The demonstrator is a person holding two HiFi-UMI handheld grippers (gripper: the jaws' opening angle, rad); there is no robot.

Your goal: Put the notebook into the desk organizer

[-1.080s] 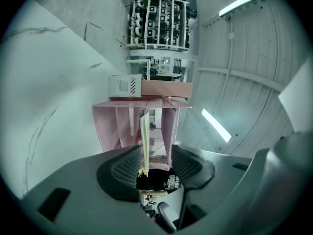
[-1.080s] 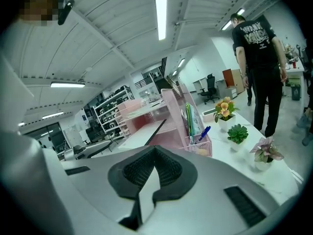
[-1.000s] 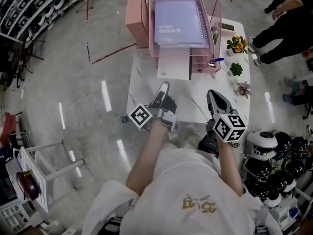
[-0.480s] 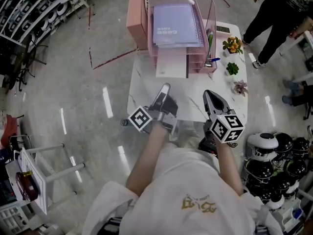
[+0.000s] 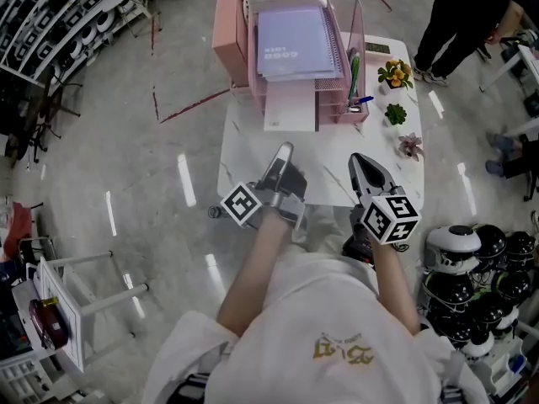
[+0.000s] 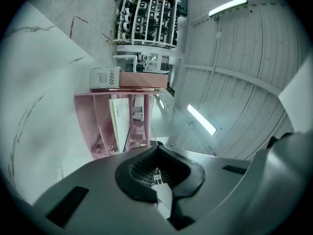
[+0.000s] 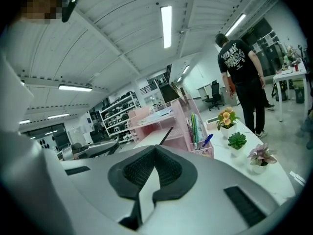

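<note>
Notebook [image 5: 292, 42] lying atop pink organizer [image 5: 227, 29] at far end of white surface [image 5: 244, 160]; left gripper [image 5: 285, 148] and right gripper [image 5: 363, 159] hovering nearer, fingers closed on nothing.

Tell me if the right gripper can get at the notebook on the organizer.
Probably yes: only bare table lies between the right gripper and the organizer, and the notebook lies uncovered on top. The gripper is shut.
</note>
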